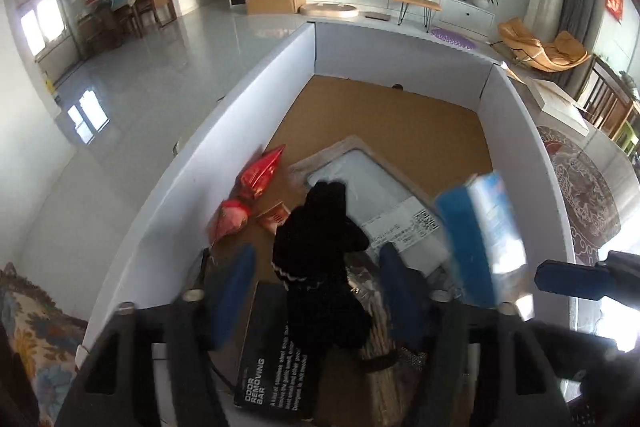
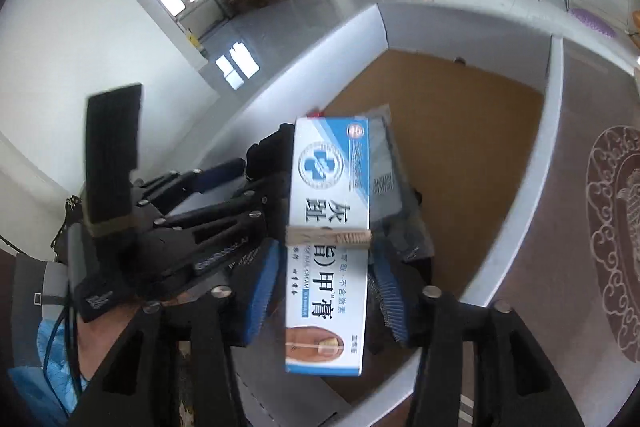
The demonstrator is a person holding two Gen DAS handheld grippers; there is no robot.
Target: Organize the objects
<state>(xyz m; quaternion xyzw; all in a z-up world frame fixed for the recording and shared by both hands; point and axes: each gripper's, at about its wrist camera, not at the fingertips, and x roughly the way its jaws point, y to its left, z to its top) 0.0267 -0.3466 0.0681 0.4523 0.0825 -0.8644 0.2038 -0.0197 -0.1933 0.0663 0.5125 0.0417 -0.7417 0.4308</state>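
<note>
**Inside the walled bin**

A cardboard-floored bin (image 1: pixel 192 163) holds the clutter. A foil snack bag (image 1: pixel 262 173) lies against its left wall, with a small packet (image 1: pixel 274 215) just beside it. Right of these rests a padded mailer (image 1: pixel 372 183) — a dark garment (image 1: pixel 316 247) lies partly over its near end and over a door removing bar box (image 1: pixel 272 379). An ointment carton (image 2: pixel 328 247) stands between the right gripper (image 2: pixel 324 291) fingers, above the bin's near right side; the left gripper (image 1: pixel 316 291) is over the garment.

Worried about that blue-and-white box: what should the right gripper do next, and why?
Probably draw the right gripper back with its jaws left open: the box sits loose between the pads, a gap on each side, above the white-walled pen, so it looks already released.
</note>
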